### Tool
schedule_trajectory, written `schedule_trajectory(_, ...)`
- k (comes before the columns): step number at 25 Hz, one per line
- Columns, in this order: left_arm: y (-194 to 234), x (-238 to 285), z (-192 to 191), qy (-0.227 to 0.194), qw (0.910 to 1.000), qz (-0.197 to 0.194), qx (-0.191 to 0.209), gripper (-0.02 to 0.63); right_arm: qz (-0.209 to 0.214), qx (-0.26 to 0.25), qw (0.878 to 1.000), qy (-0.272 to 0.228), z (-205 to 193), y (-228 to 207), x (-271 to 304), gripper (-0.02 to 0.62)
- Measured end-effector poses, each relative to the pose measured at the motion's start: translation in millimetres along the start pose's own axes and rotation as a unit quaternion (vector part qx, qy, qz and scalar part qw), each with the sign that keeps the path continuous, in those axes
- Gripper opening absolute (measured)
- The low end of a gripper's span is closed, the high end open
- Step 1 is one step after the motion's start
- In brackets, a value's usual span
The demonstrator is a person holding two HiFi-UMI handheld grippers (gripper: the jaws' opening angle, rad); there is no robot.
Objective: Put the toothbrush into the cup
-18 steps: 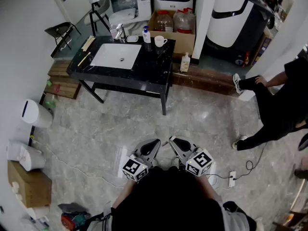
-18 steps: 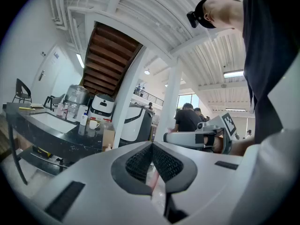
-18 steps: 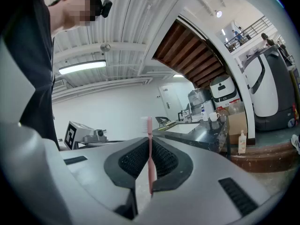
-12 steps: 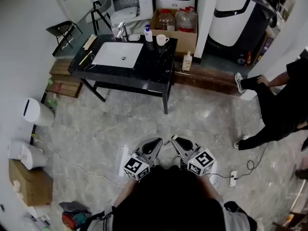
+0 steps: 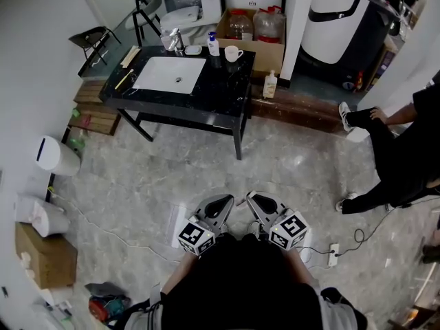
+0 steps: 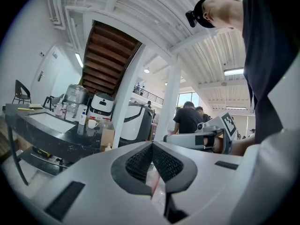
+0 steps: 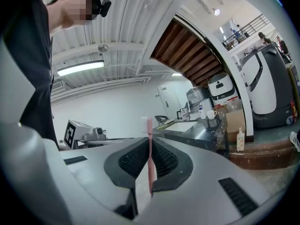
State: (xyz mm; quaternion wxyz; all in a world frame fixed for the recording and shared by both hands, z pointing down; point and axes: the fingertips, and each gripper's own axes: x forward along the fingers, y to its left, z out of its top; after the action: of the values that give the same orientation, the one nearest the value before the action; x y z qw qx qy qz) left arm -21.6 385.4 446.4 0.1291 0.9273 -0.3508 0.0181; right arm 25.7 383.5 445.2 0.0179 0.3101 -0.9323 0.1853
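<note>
A white cup point(image 5: 232, 53) stands at the back of a black washstand table point(image 5: 220, 102), far ahead of me; it also shows as the cup point(image 6: 93, 123) and the cup point(image 7: 212, 114). My right gripper point(image 5: 253, 201) is held close to my chest, shut on a pink toothbrush point(image 7: 149, 149) that stands upright between its jaws, bristles on top. My left gripper point(image 5: 221, 203) hangs beside it, jaws closed together with nothing clearly held, as the left gripper point(image 6: 152, 144) view shows. Both grippers are well short of the table.
The table holds a white sink basin point(image 5: 169, 73), a faucet point(image 5: 173, 41) and a soap bottle point(image 5: 214, 45). A cardboard box with water jugs point(image 5: 256, 29) stands behind it. A person's legs point(image 5: 395, 160) are at the right. A white bin point(image 5: 56, 156) and a floor cable point(image 5: 103, 236) lie left.
The table and cup sit slightly lower in the head view, so I have moved a little toward them. Both grippers keep their pose and grip.
</note>
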Motion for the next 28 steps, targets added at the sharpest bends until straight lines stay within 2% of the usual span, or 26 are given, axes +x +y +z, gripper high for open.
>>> schedule_trajectory(12,-25.4,29.2,-8.7,0.005,0.9993,0.035,-0.011,0.007,0.019,0.012,1.000,-0.002,0.1,-26.8,-35.1,0.028)
schedule_trajectory(20,-36.8,48.2,-9.8,0.011,0.9989,0.044,-0.014,0.007,0.021,0.018,1.000,-0.001,1.3,-49.4,-54.6,0.028)
schedule_trajectory(28,-18.0,64.9,-6.2,0.010,0.9989,0.046,-0.008,0.007,0.015,0.018,1.000,0.005,3.4,-67.5,-48.6,0.028)
